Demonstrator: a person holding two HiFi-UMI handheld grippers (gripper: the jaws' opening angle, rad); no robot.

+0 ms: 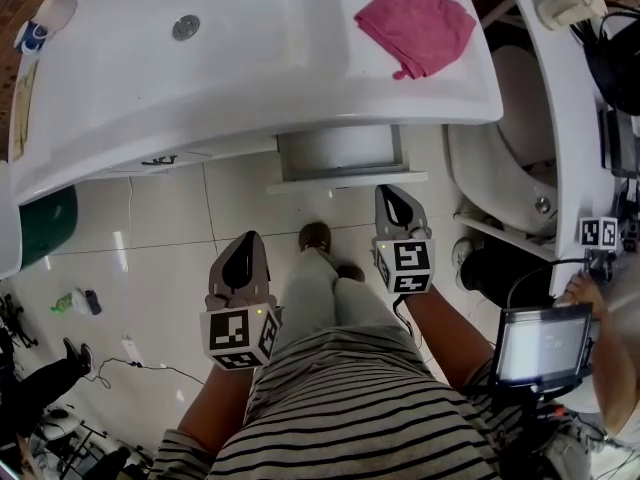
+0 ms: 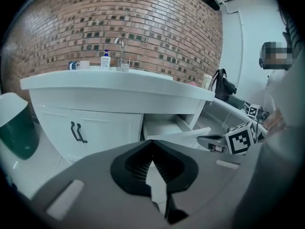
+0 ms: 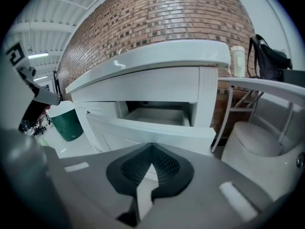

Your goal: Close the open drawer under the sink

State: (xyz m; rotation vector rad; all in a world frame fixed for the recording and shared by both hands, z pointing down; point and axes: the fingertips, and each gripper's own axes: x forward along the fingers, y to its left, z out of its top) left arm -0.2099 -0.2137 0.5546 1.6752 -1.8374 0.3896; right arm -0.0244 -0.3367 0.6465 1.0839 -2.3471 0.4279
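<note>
The white drawer (image 1: 340, 155) stands pulled out from under the sink counter (image 1: 150, 98), and its front panel (image 1: 345, 180) faces me. My right gripper (image 1: 394, 196) is shut on nothing, with its tip just short of the panel's right part. In the right gripper view that gripper (image 3: 151, 150) points at the drawer front (image 3: 147, 130), which is close ahead, with the drawer's hollow (image 3: 157, 114) behind it. My left gripper (image 1: 243, 244) is shut on nothing and hangs lower left of the drawer, above the floor. In the left gripper view that gripper (image 2: 151, 148) has the drawer (image 2: 167, 128) further off.
A pink cloth (image 1: 418, 23) lies on the counter's right. Cupboard doors with black handles (image 2: 78, 132) are left of the drawer. A green bin (image 1: 45, 223) stands far left. A white round fixture (image 1: 510, 163) and a shelf crowd the right side. My shoe (image 1: 315, 236) is under the drawer.
</note>
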